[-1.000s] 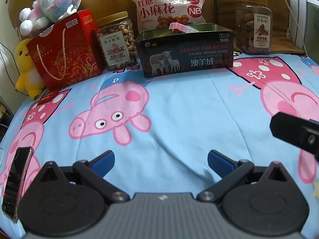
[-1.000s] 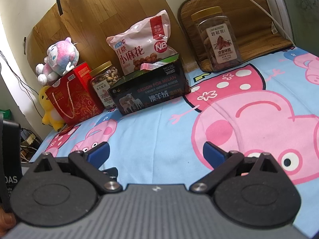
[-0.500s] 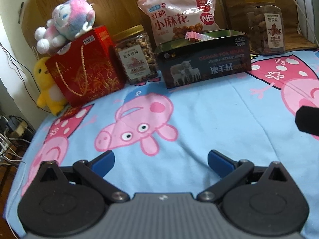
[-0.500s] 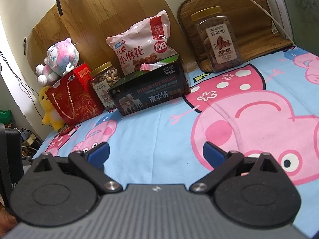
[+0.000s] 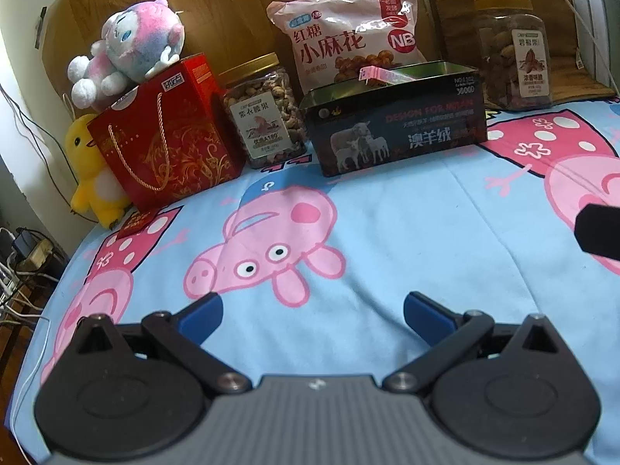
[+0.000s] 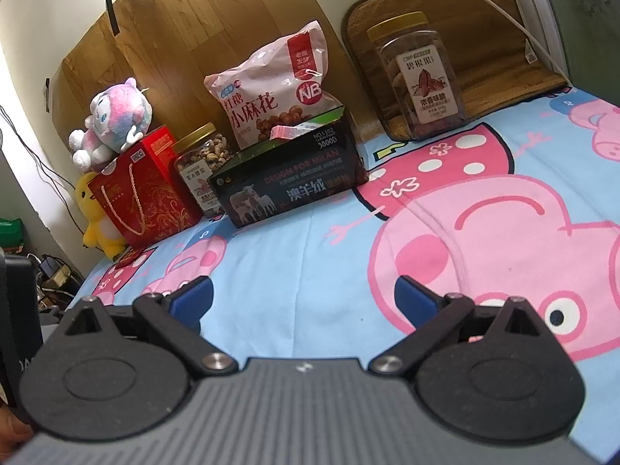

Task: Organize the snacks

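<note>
A dark tin box (image 5: pixel 399 124) stands open at the back of the bed with a pink packet (image 5: pixel 381 74) sticking out; it also shows in the right wrist view (image 6: pixel 290 182). Behind it leans a pink snack bag (image 5: pixel 348 35) (image 6: pixel 271 89). A nut jar (image 5: pixel 265 112) (image 6: pixel 203 162) stands to its left and a pecan jar (image 5: pixel 513 54) (image 6: pixel 420 73) to its right. My left gripper (image 5: pixel 312 312) is open and empty, low over the sheet. My right gripper (image 6: pixel 304 296) is open and empty too.
A red gift bag (image 5: pixel 162 139) with a plush toy (image 5: pixel 128 58) on top stands at the back left, a yellow plush duck (image 5: pixel 93 166) beside it. The bed's left edge drops to cables on the floor (image 5: pixel 23 255). A brown cushion (image 6: pixel 445 42) leans behind the pecan jar.
The left gripper has pulled back and tilted up, so the snacks sit higher and nearer and the phone at the left has left the view. The right gripper has barely moved.
</note>
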A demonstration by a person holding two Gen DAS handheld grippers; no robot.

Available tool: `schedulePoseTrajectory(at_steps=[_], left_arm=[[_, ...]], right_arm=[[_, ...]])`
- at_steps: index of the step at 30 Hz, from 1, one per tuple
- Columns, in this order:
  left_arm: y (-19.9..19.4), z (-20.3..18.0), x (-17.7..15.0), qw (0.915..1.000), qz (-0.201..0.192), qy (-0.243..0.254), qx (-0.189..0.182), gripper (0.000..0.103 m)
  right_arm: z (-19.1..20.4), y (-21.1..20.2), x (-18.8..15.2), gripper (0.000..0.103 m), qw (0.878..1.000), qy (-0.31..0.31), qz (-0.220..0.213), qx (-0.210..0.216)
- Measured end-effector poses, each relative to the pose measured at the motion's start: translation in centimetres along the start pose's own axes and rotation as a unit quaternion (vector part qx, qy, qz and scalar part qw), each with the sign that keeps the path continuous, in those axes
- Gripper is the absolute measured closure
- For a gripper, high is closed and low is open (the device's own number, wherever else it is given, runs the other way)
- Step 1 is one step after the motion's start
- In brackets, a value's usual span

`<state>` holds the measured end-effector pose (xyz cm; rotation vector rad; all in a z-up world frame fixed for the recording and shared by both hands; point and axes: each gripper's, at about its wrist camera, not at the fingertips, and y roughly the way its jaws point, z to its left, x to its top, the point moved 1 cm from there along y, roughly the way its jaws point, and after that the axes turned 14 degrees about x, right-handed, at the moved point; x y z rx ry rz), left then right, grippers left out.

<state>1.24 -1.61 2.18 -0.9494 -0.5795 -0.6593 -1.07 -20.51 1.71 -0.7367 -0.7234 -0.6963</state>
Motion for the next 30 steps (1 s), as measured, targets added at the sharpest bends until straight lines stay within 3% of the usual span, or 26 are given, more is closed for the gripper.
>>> schedulePoseTrajectory(at_steps=[17,30], left_arm=[[0.21,-0.04,-0.14,0.9999,0.008,0.003,0.007,0.000],[-0.19,0.25,-0.12,0.9999,0.005,-0.005,-0.013,0.000]], right_arm=[[-0.03,-0.05,-0.11,0.002,1.000,0.001,-0.001,0.001],[-0.02,-0.11,-0.06,0.002,1.000,-0.007,-0.004,-0.002]])
